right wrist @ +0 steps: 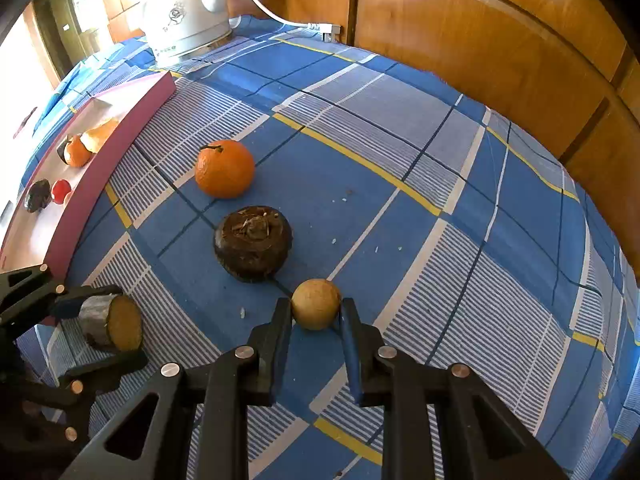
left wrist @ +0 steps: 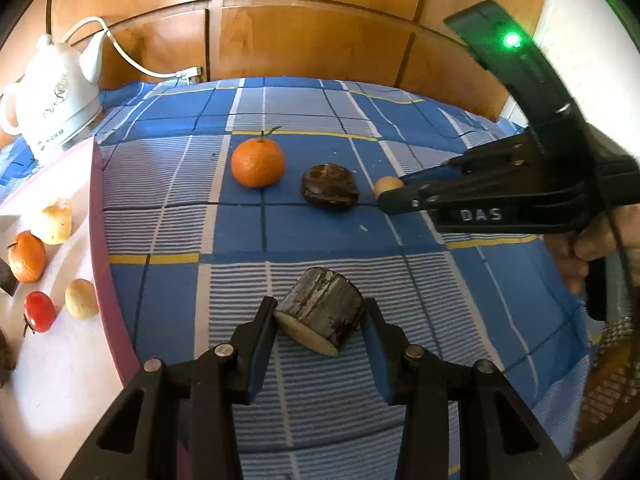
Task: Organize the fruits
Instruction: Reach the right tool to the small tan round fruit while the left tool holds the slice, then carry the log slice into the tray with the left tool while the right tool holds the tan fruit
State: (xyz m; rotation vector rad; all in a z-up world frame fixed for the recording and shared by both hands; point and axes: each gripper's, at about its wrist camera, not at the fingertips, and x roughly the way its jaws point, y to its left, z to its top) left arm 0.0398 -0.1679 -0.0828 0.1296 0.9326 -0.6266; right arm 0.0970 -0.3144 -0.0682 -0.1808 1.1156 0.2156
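Note:
My left gripper (left wrist: 320, 316) is shut on a short dark cylinder with a pale cut end (left wrist: 322, 314), which rests on the blue checked cloth (left wrist: 224, 224). The same piece (right wrist: 110, 322) shows at the lower left of the right wrist view. My right gripper (right wrist: 316, 306) is shut on a small tan round fruit (right wrist: 316, 303); that fruit (left wrist: 386, 185) peeks out at the right gripper's tips in the left wrist view. An orange mandarin (left wrist: 258, 162) (right wrist: 225, 168) and a dark brown round fruit (left wrist: 330, 187) (right wrist: 253, 243) lie loose between the two.
A pink-edged white tray (left wrist: 72, 360) (right wrist: 120, 112) at the left holds a mandarin (left wrist: 27, 257), a red fruit (left wrist: 39, 311), a tan fruit (left wrist: 81, 298) and a pale piece (left wrist: 54, 222). A white kettle (left wrist: 52, 92) with its cord stands at the back left. Wooden panels (left wrist: 320, 40) close the back.

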